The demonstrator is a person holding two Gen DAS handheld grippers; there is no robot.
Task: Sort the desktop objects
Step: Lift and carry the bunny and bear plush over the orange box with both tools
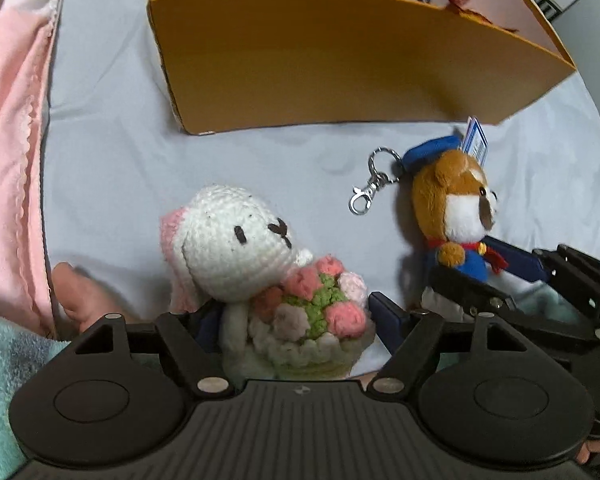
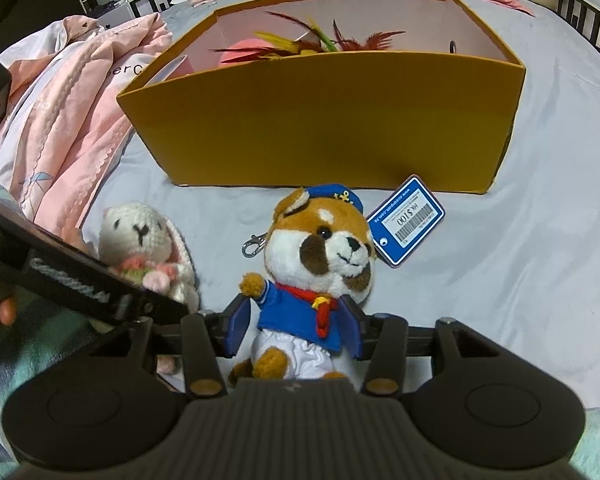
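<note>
A white crochet bunny [image 1: 236,236] holding a pink and green bouquet lies on the pale blue sheet [image 1: 112,168]. Its body sits between the fingers of my left gripper [image 1: 294,320], which is open wide. To its right lies a brown dog plush [image 1: 456,208] in a blue sailor suit and cap. In the right wrist view the dog plush [image 2: 320,248] sits between the blue fingers [image 2: 236,328] of my right gripper [image 2: 296,328]. A small gap shows at its left side, so this gripper is open. The bunny [image 2: 140,236] is partly hidden behind the left gripper's arm [image 2: 80,280].
An open orange box [image 2: 320,128] stands just beyond both toys, with feathers [image 2: 300,44] and pink items inside. A pink blanket [image 2: 72,120] is bunched at the left. The dog's metal clasp [image 1: 364,196] and blue price tag [image 2: 406,220] lie on the sheet. A hand [image 1: 80,300] shows at lower left.
</note>
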